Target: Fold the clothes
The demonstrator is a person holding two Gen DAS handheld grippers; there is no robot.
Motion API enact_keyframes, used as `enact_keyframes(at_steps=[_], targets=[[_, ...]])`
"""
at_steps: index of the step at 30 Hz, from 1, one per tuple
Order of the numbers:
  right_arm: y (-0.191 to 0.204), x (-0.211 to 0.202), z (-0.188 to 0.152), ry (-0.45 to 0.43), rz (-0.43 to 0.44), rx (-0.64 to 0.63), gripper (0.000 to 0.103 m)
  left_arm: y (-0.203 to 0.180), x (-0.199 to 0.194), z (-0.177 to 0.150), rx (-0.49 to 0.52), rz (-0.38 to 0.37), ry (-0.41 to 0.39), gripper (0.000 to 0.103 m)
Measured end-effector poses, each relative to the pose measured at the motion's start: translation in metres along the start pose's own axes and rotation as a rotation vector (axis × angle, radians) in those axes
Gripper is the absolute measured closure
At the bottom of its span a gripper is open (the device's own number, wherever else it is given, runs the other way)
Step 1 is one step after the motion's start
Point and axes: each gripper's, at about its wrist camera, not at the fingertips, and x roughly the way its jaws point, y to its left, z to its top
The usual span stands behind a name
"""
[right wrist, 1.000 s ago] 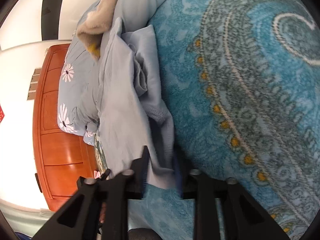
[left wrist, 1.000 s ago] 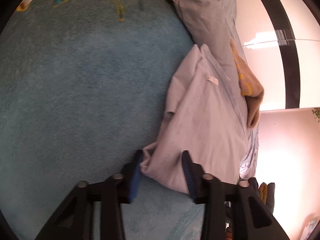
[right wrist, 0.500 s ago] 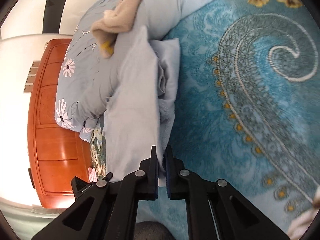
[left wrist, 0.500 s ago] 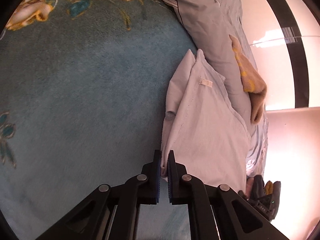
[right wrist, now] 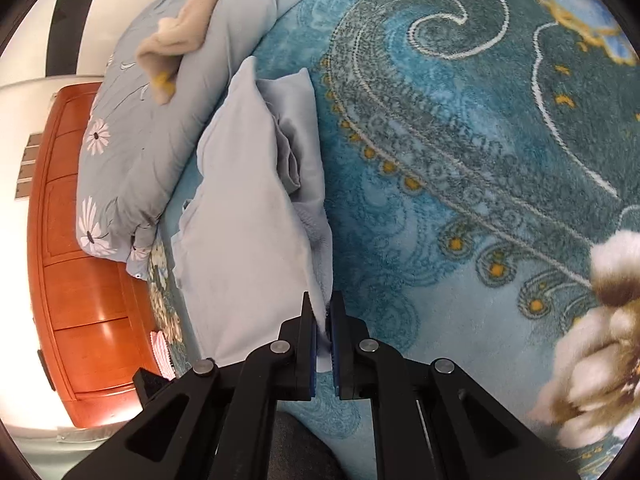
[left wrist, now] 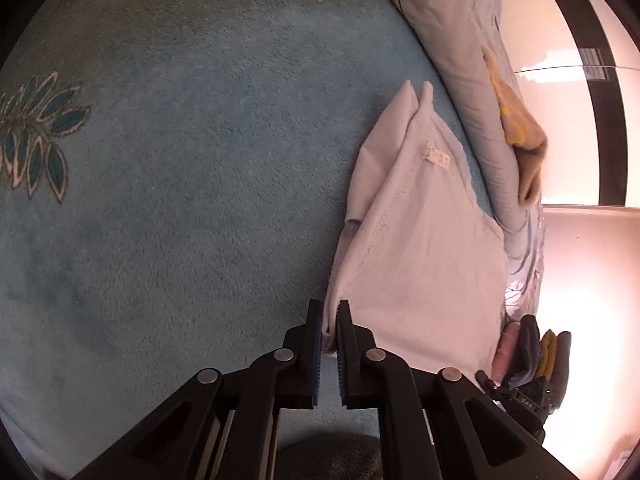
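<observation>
- The left hand-held gripper (left wrist: 329, 322) is clamped on the near corner of the pale blue folded cotton garment (left wrist: 416, 248); the log-like widening of its jaws is slight, they are easing apart a touch, yet the cloth edge is pinched between the blue pads.
- A second ago those jaws stood wide on either side of the corner; half a second ago they had snapped together on it.
- The right hand-held gripper (right wrist: 323, 318) is closed on the opposite near corner of the same garment (right wrist: 244, 216); earlier its jaws were partly apart around the hem.
- The garment lies on the teal patterned plush blanket (left wrist: 180, 160) covering the bed, stretching from each gripper toward 12 o'clock, its far end beside the grey-blue daisy-print pillow (right wrist: 132, 168).
- In the left view the pillow edge (left wrist: 460, 80) runs at 1 o'clock; the garment's white care label (left wrist: 436, 157) faces up.
- A tan and yellow crumpled cloth (right wrist: 176, 40) rests on the pillow.
- Since the first frame both views have pulled back: more blanket shows, with a leaf motif (left wrist: 36, 136) at 9 o'clock on the left and a cream flower motif (right wrist: 600, 340) at 4 o'clock on the right.
- The garment's near edge now hangs taut and lifted between the two grips.
- An orange wooden headboard (right wrist: 80, 280) stands at 9 o'clock in the right view.
</observation>
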Motion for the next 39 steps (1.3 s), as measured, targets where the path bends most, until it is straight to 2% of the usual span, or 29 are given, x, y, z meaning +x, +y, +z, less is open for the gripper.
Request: enact_keyframes(at_steps=[2,7,11,14,17,20,24,26,29,31,33,39], targets=[[0.001,-0.001,0.000,0.002,-0.006,-0.002,0.097,-0.002,-0.008,-0.002,0.002,0.015,-0.030,0.093],[0.004,-0.003,0.001,0.003,-0.022,0.000,0.097,-0.008,-0.040,-0.006,0.082,0.114,-0.108,0.094],[0.005,-0.001,0.001,0.002,-0.046,0.003,0.097,-0.036,-0.047,-0.001,0.152,0.061,-0.125,0.094],[0.005,-0.001,0.002,0.002,-0.062,0.008,0.097,-0.076,-0.017,-0.003,0.225,0.034,-0.057,0.094],[0.008,-0.002,0.002,-0.003,-0.070,0.010,0.097,-0.112,0.026,-0.015,0.310,0.032,0.050,0.094],[0.014,-0.004,0.002,-0.009,-0.077,-0.003,0.097,-0.138,0.064,-0.031,0.395,0.084,0.146,0.094],[0.030,-0.008,0.000,-0.021,-0.091,-0.041,0.097,-0.153,0.113,-0.037,0.419,0.151,0.246,0.094],[0.041,-0.010,-0.001,-0.025,-0.098,-0.069,0.097,-0.151,0.121,-0.044,0.441,0.211,0.276,0.094],[0.061,-0.011,-0.004,-0.033,-0.116,-0.113,0.097,-0.152,0.129,-0.043,0.437,0.244,0.318,0.094],[0.077,-0.010,-0.005,-0.039,-0.140,-0.140,0.097,-0.149,0.126,-0.039,0.417,0.221,0.330,0.094],[0.096,-0.011,-0.006,-0.054,-0.166,-0.174,0.097,-0.142,0.108,-0.034,0.382,0.158,0.302,0.094],[0.172,0.003,-0.011,-0.068,-0.249,-0.365,0.097,-0.100,0.031,-0.009,0.246,-0.010,0.157,0.093]])
